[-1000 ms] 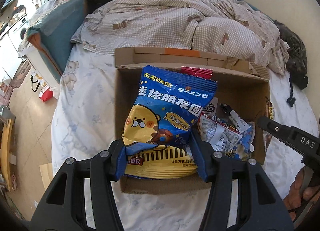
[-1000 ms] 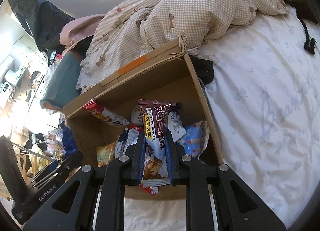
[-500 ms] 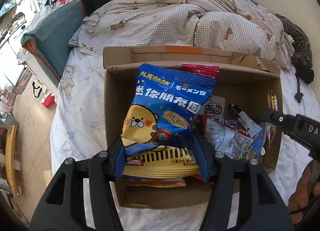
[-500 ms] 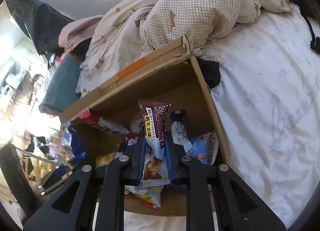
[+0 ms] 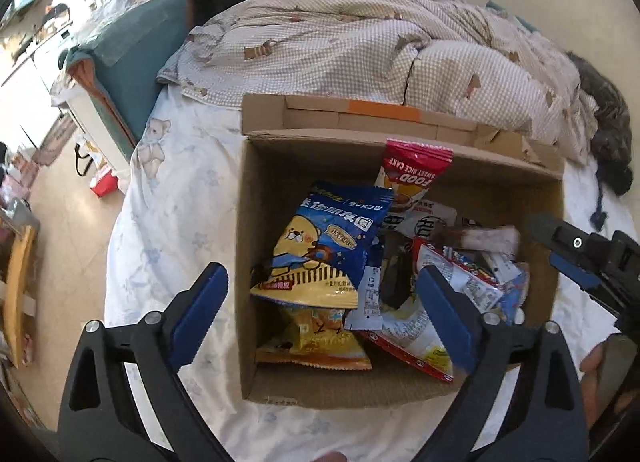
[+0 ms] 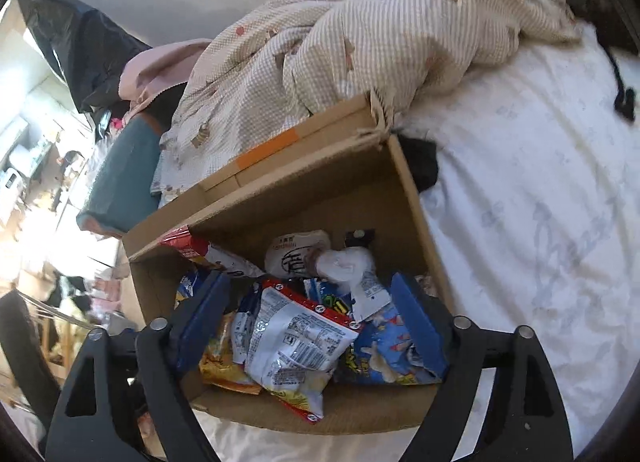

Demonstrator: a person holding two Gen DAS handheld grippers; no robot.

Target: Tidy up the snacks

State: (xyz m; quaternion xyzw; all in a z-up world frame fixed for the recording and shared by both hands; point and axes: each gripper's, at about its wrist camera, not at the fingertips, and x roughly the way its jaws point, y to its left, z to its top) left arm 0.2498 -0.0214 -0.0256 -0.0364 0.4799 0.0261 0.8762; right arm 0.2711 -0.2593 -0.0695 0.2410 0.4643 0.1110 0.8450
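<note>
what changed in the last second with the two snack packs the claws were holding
Both were let go. The left claw opened and its blue bear bag dropped into the cardboard box. The right claw opened too; its brown bar fell among the snacks, blurred. The box stayed on the bed sheet.

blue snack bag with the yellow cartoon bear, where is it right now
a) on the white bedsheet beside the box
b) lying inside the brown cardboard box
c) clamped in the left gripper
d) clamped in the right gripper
b: the blue snack bag with the yellow cartoon bear lies on other packets inside the brown cardboard box, while the left gripper stands open with nothing between its fingers.
</note>
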